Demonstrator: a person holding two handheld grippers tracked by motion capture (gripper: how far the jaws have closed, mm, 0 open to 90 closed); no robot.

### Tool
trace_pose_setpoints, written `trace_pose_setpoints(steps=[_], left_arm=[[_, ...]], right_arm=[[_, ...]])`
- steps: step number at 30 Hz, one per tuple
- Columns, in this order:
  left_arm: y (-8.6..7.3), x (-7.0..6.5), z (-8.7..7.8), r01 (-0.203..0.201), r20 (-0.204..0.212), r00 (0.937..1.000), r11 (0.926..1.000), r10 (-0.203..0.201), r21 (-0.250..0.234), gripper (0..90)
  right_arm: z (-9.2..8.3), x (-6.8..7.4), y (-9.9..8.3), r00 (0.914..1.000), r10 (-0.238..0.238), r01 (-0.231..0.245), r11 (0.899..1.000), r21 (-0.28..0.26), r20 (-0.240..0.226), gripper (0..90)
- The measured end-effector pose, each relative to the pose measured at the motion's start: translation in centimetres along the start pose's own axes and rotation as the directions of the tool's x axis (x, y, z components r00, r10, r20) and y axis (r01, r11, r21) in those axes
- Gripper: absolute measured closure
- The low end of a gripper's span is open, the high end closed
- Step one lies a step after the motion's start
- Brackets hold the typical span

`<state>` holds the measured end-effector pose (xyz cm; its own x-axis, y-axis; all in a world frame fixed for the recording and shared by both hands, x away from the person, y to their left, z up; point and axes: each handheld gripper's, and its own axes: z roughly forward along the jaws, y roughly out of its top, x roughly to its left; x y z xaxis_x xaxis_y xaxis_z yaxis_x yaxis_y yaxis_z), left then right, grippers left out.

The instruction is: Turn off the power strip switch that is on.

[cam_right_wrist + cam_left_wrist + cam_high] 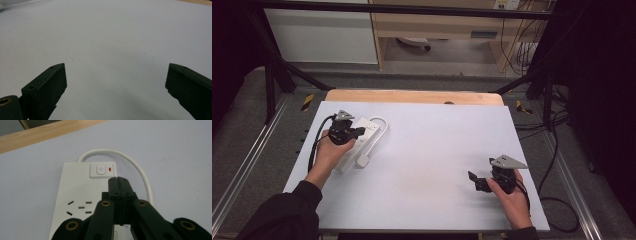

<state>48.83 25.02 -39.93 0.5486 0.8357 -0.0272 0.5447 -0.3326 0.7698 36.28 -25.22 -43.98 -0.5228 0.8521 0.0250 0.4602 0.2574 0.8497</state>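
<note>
The left gripper (354, 133) is held at the far left in the left hand (332, 146), its jaws pressed flat together with nothing between them, tips angled down and away. The right gripper (474, 180) is held at the near right in the right hand (507, 192), pointed left, jaws spread wide and empty. Both forearms are extended from the near edge.

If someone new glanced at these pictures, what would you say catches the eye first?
Probably the white power strip at the left of the pale table, its red indicator glowing beside the power button. The left gripper, jaws shut with nothing between them, hovers just short of that button. Over at the right, the right gripper sits open above bare tabletop.
</note>
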Motion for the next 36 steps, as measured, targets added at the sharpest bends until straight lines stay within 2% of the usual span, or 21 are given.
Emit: trace_pose_setpoints(steps=[14, 36], left_arm=[[-1.1, 0.6, 0.5, 0.039, 0.001, 0.9992, 0.9983, -0.039, 0.043, 89.9], [-1.3, 0.6, 1.1, 0.036, 0.006, 0.9993, 0.996, -0.037, 0.082, 89.9]], right_arm=[[0.0, 0.0, 0.0, 1.0, 0.0, 0.0, 1.0, 0.0, 0.0, 4.1], [-0.1, 0.0, 0.0, 1.0, 0.002, -0.002, 1.0, 0.001, -0.001, 4.0]])
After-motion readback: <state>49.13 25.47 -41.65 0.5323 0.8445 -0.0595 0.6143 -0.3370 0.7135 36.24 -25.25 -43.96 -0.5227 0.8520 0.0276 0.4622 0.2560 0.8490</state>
